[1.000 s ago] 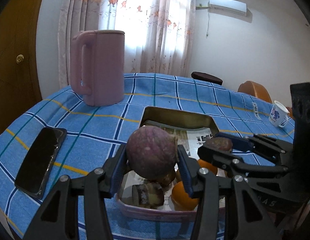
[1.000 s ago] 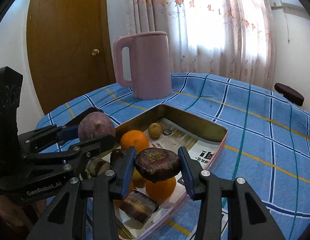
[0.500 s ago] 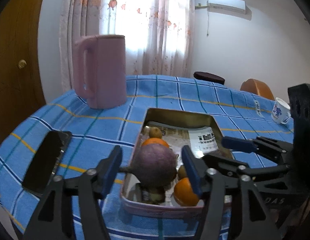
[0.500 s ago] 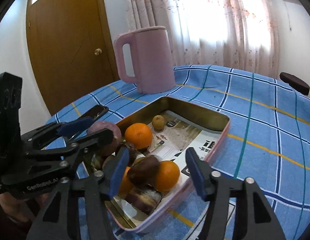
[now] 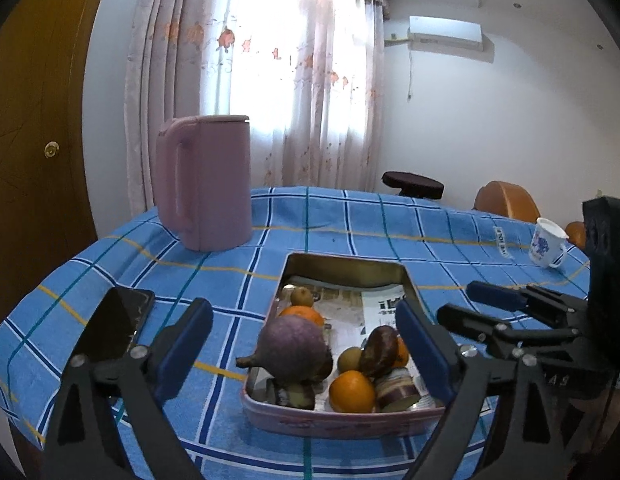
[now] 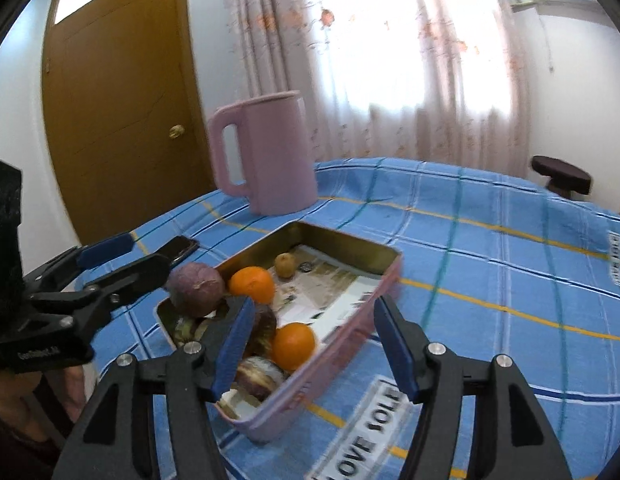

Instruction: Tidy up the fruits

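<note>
Grippers: left gripper (image 5: 303, 344) and right gripper (image 6: 310, 344) both spread wide, empty.
Tin (image 5: 342, 266): straight ahead of both, long axis running away; purple fruit (image 5: 293, 354) nearer left.

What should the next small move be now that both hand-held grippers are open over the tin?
Probably lift both away. The left hand-held gripper and right hand-held gripper are open and empty, and the purple fruit perches on the pile inside the tin, so a bump could roll it.
</note>
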Demonstrator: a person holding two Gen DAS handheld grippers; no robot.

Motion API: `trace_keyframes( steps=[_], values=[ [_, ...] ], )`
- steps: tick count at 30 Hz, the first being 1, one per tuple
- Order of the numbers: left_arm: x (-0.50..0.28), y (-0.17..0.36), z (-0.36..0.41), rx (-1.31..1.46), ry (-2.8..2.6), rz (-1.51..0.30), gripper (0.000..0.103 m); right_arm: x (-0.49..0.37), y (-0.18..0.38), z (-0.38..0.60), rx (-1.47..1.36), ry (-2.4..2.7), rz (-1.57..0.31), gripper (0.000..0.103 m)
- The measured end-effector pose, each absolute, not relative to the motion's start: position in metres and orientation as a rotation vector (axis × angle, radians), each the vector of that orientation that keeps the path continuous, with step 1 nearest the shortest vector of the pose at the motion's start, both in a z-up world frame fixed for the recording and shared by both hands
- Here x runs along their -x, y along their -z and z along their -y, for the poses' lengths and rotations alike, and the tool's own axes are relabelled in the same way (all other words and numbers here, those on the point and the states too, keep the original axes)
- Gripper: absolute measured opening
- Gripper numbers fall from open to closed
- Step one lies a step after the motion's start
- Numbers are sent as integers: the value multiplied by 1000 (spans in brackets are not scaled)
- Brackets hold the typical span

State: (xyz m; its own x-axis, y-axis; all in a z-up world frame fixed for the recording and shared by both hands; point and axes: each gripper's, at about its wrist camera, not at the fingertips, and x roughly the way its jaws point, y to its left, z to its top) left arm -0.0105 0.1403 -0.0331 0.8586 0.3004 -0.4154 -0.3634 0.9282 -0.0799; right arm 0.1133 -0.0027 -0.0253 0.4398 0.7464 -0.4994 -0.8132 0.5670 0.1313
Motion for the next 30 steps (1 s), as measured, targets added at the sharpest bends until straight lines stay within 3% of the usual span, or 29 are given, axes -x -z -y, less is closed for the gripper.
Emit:
trace_keyframes(
  steps=[30],
  values=[
    [5, 26, -98, 140, -265, -409, 99, -93, -9, 88, 54, -844, -431, 64]
  ],
)
